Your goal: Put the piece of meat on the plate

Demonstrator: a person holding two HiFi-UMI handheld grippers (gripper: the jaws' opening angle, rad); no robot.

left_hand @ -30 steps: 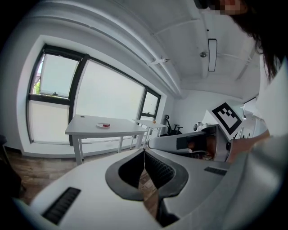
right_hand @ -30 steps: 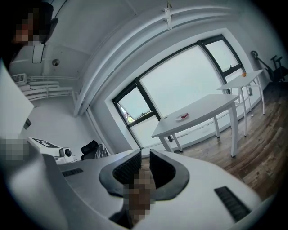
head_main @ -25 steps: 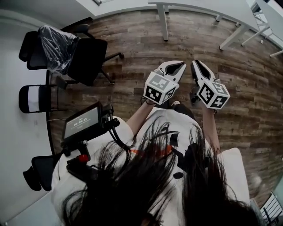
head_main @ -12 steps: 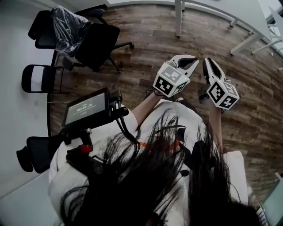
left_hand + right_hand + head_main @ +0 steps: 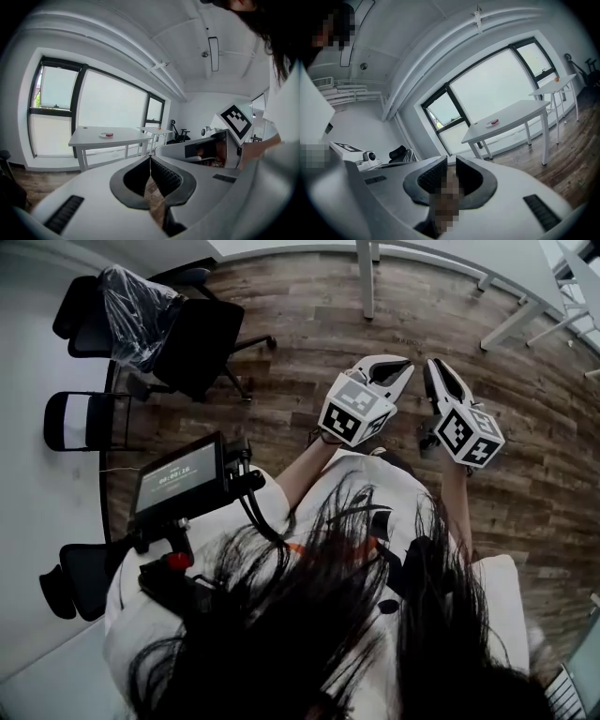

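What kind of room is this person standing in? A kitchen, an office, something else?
Most likely an office or lab room, not a kitchen. White tables stand before a wall of large windows, and black office chairs sit on a wood floor.

The plate [image 5: 107, 135] on the far white table [image 5: 89, 133] is tiny; the red bit [image 5: 109, 134] on it is too small to identify. In the head view, the top edge crops a white tabletop [image 5: 450, 251], and dark hair [image 5: 309, 615] hides much of the person's torso [image 5: 375, 488].
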